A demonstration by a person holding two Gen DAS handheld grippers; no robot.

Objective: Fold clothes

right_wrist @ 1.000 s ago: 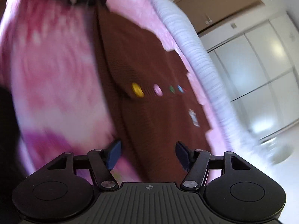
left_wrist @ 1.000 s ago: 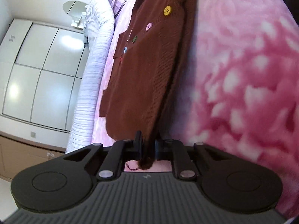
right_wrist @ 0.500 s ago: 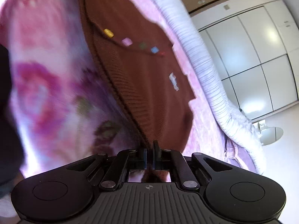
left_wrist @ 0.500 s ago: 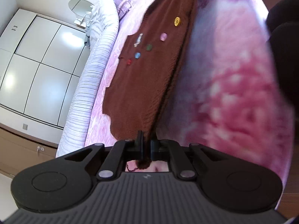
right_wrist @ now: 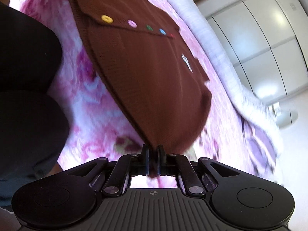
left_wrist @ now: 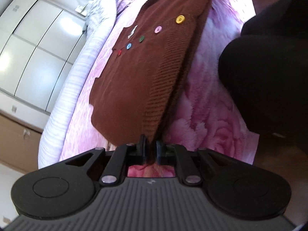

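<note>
1. Cardigan first: the dark brown knitted cardigan (left_wrist: 146, 73) with the row of coloured buttons (right_wrist: 132, 24) is pinched at both ends of its near ribbed edge. The left gripper (left_wrist: 150, 150) has its fingers pressed together on one corner, and the right gripper (right_wrist: 153, 160) has its fingers clamped on the other.
2. Just past the fingers that edge is lifted a bit, and the rest of the cardigan lies spread on the fluffy pink rose-print blanket (left_wrist: 204, 115) covering the bed.
3. Doing it well, imo: keep both pinches firm and level so the edge stays straight between them. Knit stretches and sags, so don't yank the corners apart.
4. If this is a fold-over, carry both corners together at one height and watch the button line, it's a handy guide for squareness.
5. Further out, the person's legs in black trousers (right_wrist: 28, 80) sit right beside the bed edge, and the white-and-lilac striped quilt (left_wrist: 73, 84) bunches along the far side, so keep the cardigan between them.
</note>
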